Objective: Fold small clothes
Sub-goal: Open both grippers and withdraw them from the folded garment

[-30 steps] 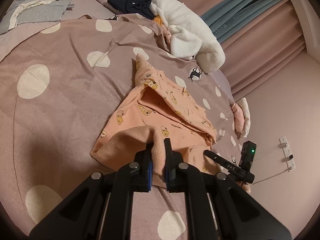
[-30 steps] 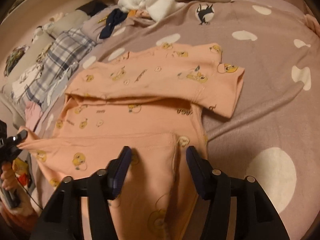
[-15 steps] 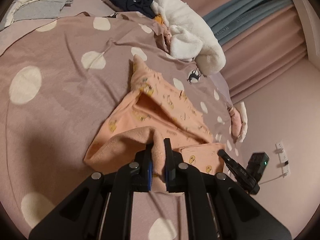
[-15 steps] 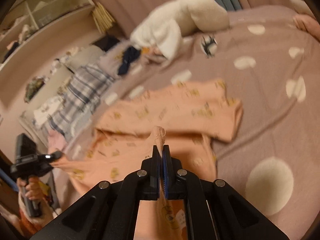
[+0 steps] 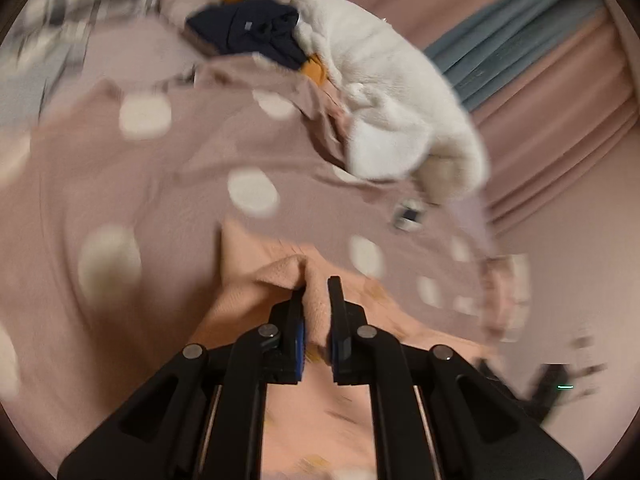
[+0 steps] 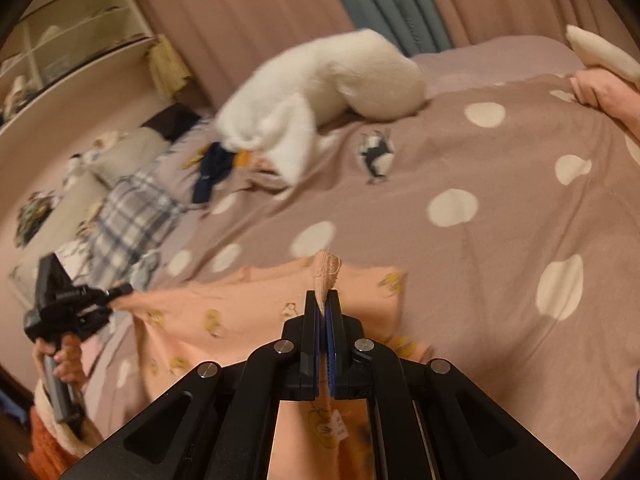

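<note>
A peach garment (image 5: 248, 280) with small yellow cartoon prints lies partly lifted off the dotted bedspread (image 5: 160, 184). My left gripper (image 5: 316, 292) is shut on a bunched edge of it, and fabric sticks out between the pads. In the right wrist view the garment (image 6: 240, 300) stretches between both grippers. My right gripper (image 6: 325, 300) is shut on a pinched fold that pokes up above the fingertips. The left gripper (image 6: 120, 291) holds the far left corner, carried by a hand (image 6: 64, 356). The left wrist view is blurred by motion.
A white fluffy blanket (image 5: 392, 112) and a navy garment (image 5: 248, 36) lie at the far side of the bed. A plaid cloth (image 6: 132, 208) lies to the left, a pink cloth (image 6: 600, 96) at the right edge. Curtains and a shelf (image 6: 60, 40) stand behind.
My right gripper went from open over the flat garment to shut on a fold and rose. My left gripper swept across the bed with its edge, so the garment now hangs stretched between both.
</note>
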Motion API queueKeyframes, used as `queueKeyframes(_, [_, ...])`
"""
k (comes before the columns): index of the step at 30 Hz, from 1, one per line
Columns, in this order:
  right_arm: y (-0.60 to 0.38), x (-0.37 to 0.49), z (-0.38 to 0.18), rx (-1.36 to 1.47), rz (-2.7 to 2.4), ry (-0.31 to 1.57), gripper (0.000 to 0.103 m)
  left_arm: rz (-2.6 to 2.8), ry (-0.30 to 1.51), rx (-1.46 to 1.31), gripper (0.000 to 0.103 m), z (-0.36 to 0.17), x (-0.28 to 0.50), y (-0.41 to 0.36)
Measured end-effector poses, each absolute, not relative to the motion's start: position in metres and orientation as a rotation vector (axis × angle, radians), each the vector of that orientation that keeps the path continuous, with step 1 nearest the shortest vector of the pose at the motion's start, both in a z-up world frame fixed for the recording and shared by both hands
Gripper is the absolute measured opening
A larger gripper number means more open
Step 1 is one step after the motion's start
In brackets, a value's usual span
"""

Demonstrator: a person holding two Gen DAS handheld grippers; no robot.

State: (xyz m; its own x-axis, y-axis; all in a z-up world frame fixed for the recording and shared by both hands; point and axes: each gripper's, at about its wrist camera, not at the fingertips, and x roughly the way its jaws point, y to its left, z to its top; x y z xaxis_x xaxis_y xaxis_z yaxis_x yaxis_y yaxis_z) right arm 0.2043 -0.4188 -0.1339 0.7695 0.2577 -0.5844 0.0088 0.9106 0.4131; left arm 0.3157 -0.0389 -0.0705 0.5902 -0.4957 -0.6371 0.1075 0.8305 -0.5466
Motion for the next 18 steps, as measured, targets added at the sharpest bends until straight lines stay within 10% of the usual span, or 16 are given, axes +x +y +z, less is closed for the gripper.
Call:
queueKeyframes(4, [-0.424,0.233,-0.147,0.352,-0.022,0.780,0.005,-0.231,0.967,-0.382,0.028,-0.093,0.351,-0.063])
queueKeyframes(6, [-0.425,0.237,-0.148,0.327,-0.086,0.796,0.006,-0.146,1.002,-0.410,0.085,-0.105,0.360,-0.052])
queueKeyframes(12, [-0.418,0.209,-0.134,0.250,-0.139,0.789,0.055,-0.005,0.908,-0.357,0.094,-0.094,0.339,-0.003])
queueKeyframes(18, [-0.402,0.175,-0.138,0.277,-0.104,0.831,0.063,-0.089,0.976,-0.325,0.101,-0.093,0.293,0.024])
